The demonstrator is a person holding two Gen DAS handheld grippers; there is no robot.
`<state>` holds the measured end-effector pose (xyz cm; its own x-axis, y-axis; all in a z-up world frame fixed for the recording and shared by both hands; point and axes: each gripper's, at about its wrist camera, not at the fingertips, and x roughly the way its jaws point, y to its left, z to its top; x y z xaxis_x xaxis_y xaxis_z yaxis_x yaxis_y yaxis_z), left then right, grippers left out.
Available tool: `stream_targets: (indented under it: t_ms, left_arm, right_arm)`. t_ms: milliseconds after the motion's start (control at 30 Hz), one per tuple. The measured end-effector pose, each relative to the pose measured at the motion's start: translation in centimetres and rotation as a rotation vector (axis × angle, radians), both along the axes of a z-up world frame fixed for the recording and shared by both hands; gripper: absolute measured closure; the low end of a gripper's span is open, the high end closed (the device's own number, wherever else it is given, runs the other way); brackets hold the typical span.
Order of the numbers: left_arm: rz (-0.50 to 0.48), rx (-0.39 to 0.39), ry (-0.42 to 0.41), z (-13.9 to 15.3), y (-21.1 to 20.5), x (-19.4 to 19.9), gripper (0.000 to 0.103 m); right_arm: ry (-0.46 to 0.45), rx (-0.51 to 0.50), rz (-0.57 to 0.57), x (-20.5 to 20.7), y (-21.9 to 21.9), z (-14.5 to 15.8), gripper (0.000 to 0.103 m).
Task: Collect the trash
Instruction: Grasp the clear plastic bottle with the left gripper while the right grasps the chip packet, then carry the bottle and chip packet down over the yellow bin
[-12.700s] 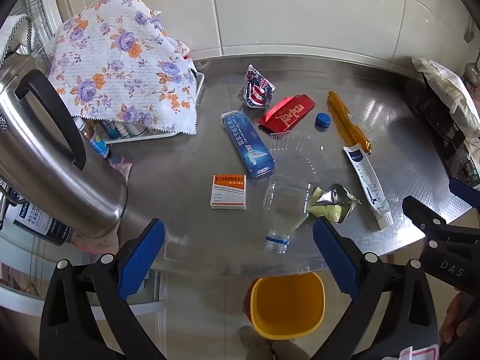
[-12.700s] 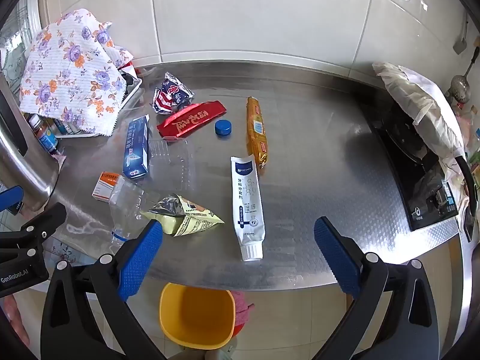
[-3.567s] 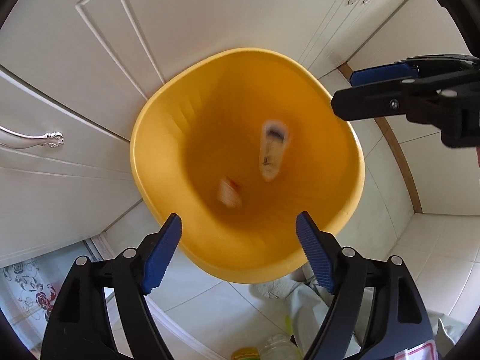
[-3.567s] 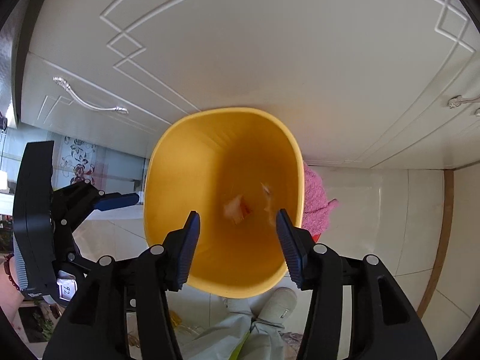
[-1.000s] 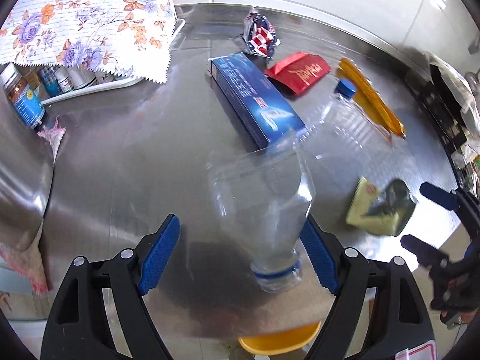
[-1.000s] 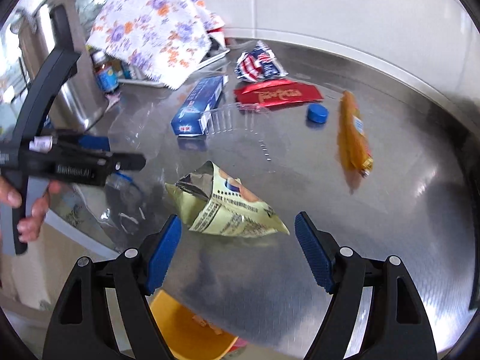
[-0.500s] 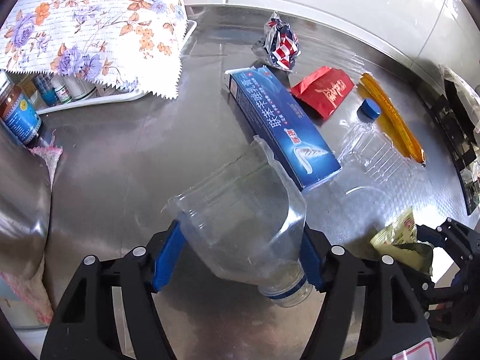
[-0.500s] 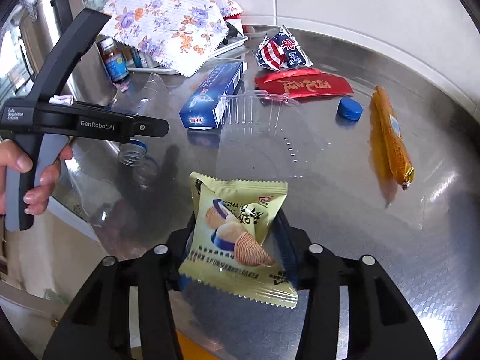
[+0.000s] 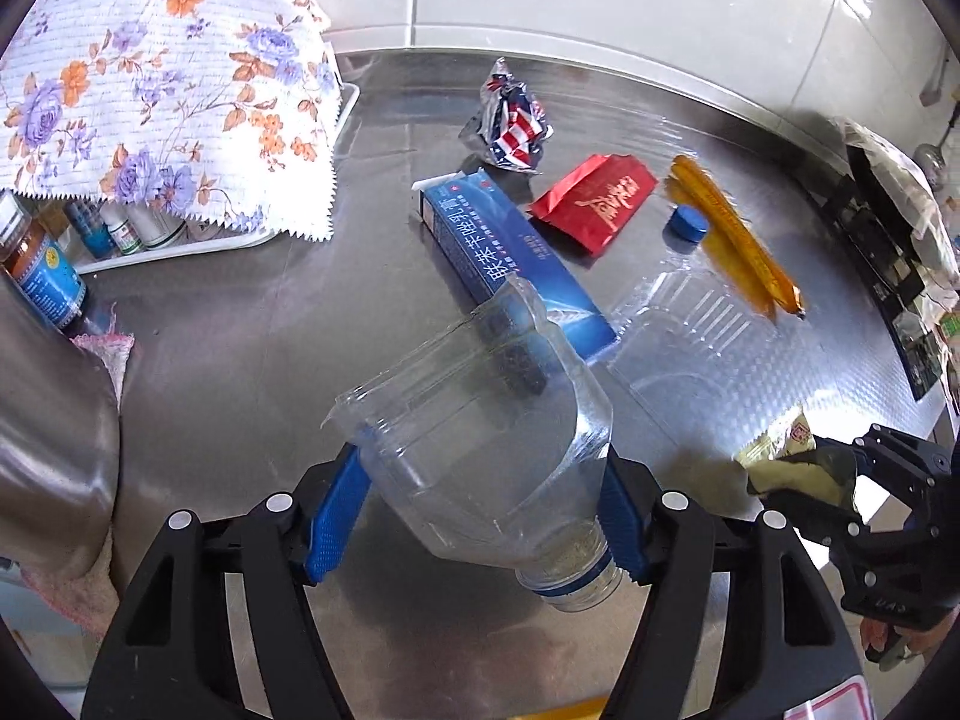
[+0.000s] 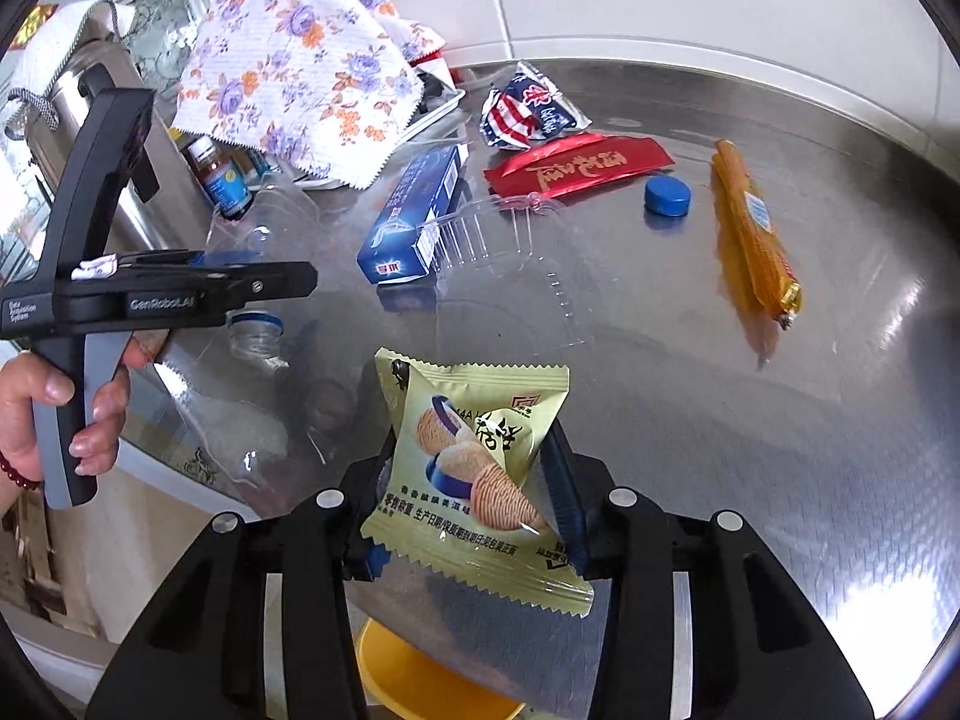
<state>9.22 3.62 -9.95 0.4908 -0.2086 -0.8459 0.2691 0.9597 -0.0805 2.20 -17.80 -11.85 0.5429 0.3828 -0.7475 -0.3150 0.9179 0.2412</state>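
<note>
Far left on the steel table point(image 9: 228, 360): floral cloth point(image 9: 162, 84) draped over a tray of small bottles.

My left claw point(image 9: 480, 516) is clenched on the cut clear plastic bottle point(image 9: 480, 450), blue pads pressing its two sides, neck pointing down toward me, lifted clear of the table. In the right view a hand point(image 10: 54, 420) grips that tool's handle.

Behind the bottle: blue toothpaste box point(image 9: 510, 258) lying flat. Beside it to the right, a clear plastic tray point(image 9: 678, 336); whether it touches the box I can't tell, too transparent.

Further back: crumpled striped wrapper point(image 9: 510, 126), then red packet point(image 9: 594, 204), blue bottle cap point(image 9: 687, 222), long orange sausage stick point(image 9: 732, 240) just beside the cap.

My right claw point(image 10: 474, 480) is clamped on the pale yellow snack packet point(image 10: 474, 468), held upright above the table edge. Its jaws have just been closing, packet between them.

Below the table edge, a yellow bin point(image 10: 420, 684) shows under the packet.
</note>
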Motion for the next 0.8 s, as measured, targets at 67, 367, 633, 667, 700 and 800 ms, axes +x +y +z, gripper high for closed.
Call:
stream_targets:
  t_ms: [67, 367, 633, 667, 700, 800]
  left_arm:
    - [-0.013, -0.002, -0.004, 0.2, 0.1, -0.5, 0.035]
    - [-0.095, -0.004, -0.026, 1.3, 0.3, -3.2, 0.035]
    - [-0.138, -0.008, -0.05, 2.2, 0.9, -5.7, 0.035]
    - [-0.138, -0.01, -0.052, 2.3, 1.0, -6.1, 0.035]
    - [-0.137, -0.013, -0.056, 2.4, 1.1, -6.6, 0.035]
    - [-0.128, -0.016, -0.058, 2.5, 1.5, -7.7, 0.035]
  right_arm:
    - [-0.005, 0.0, -0.021, -0.4, 0.0, 0.3, 0.058]
    - [-0.023, -0.013, -0.131, -2.4, -0.4, 1.8, 0.058]
    - [-0.047, -0.023, -0.192, -5.6, 0.2, 3.3, 0.058]
    - [-0.049, -0.021, -0.189, -6.1, 0.3, 3.5, 0.058]
    - [-0.051, -0.024, -0.186, -6.4, 0.5, 3.5, 0.058]
    - [-0.051, -0.028, -0.173, -7.5, 0.8, 3.5, 0.058]
